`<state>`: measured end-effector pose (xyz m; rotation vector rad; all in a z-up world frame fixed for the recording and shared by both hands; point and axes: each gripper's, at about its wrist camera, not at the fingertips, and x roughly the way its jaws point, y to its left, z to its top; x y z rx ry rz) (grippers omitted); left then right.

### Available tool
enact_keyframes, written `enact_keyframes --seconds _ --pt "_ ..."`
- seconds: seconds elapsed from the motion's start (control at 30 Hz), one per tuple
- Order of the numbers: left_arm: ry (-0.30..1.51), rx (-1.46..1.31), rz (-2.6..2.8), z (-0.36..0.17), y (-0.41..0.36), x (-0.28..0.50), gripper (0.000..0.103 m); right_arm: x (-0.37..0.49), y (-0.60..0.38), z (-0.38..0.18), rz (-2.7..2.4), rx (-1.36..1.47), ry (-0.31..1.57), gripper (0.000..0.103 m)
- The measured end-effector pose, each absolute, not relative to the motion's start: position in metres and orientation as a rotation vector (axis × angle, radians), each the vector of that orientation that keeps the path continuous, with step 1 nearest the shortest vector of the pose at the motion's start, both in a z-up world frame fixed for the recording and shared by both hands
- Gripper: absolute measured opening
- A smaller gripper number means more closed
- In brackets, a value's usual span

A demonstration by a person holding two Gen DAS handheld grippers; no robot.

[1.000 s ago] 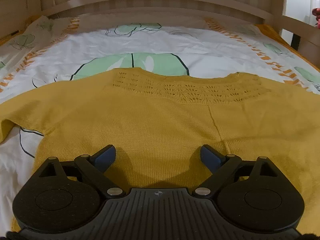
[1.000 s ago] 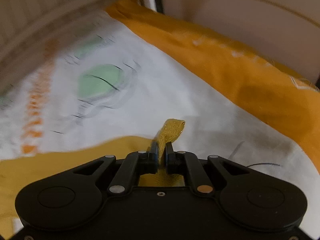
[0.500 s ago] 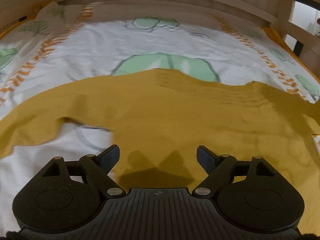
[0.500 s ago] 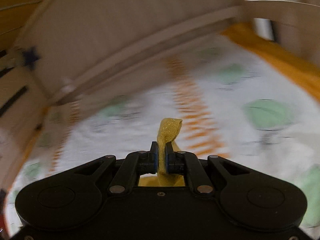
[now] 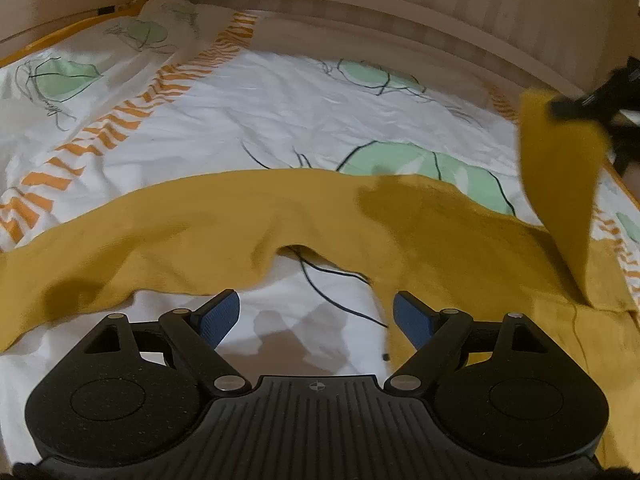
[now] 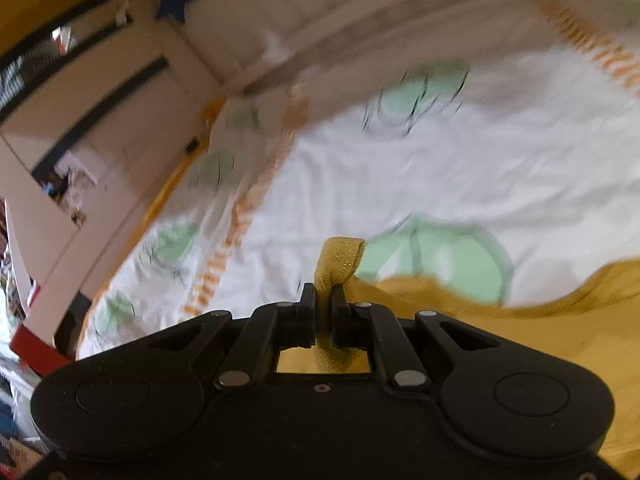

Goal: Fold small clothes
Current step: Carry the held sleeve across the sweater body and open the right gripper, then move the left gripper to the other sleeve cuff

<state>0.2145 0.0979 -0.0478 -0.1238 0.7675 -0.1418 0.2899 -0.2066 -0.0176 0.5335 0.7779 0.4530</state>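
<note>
Bed (image 5: 280, 128) with leaf-print duvet carries the mustard knit sweater (image 5: 248, 216), spread flat for folding. Right gripper (image 6: 323, 312), fingers clamped on a sweater edge, probably the sleeve cuff, lifts it to fold inward; left gripper (image 5: 316, 316) fingers wide, empty.

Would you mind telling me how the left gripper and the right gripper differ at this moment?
The left gripper is open with nothing between its blue pads, while the right gripper is shut on a sleeve end of the yellow sweater. The left gripper is low over the bedsheet by the sweater's edge; the right gripper holds its sleeve lifted off the bed. Both are black two-finger grippers of the same build.
</note>
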Motion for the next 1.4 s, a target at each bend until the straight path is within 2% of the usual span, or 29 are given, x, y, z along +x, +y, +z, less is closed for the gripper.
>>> enact_keyframes --seconds 0.17,0.23,0.3,0.4,0.43,0.57,0.87,1.03,1.17,1.4 --pt "0.758 -0.136 -0.146 -0.045 0.099 0.213 0.084 0.289 -0.155 -0.059 0.447 0.476 0.819 0.015" --pt "0.758 -0.137 -0.151 -0.046 0.1 0.213 0.084 0.294 -0.146 -0.071 0.457 0.482 0.83 0.025" --pt "0.757 -0.137 -0.155 -0.047 0.1 0.214 0.084 0.292 -0.143 -0.08 0.478 0.506 0.843 0.026" --pt "0.754 -0.138 -0.156 -0.048 0.101 0.215 0.084 0.286 -0.147 -0.08 0.496 0.493 0.824 0.058" --pt "0.751 -0.136 -0.156 -0.047 0.1 0.215 0.084 0.282 -0.155 -0.077 0.493 0.473 0.808 0.061" --pt "0.744 -0.124 -0.156 -0.044 0.094 0.218 0.084 0.272 -0.192 -0.071 0.431 0.407 0.769 0.061" --pt "0.746 -0.083 -0.222 -0.036 0.053 0.235 0.084 0.235 -0.349 -0.077 0.068 0.375 0.73 0.062" --pt "0.789 -0.089 -0.262 -0.052 0.024 0.261 0.084 0.225 -0.407 -0.088 -0.108 0.361 0.714 0.063" --pt "0.872 -0.051 -0.246 -0.079 0.012 0.275 0.084 0.228 -0.424 -0.105 -0.125 0.399 0.733 0.063" --pt "0.85 0.042 -0.234 -0.087 0.007 0.268 0.085 0.238 -0.424 -0.132 -0.065 0.444 0.739 0.063"
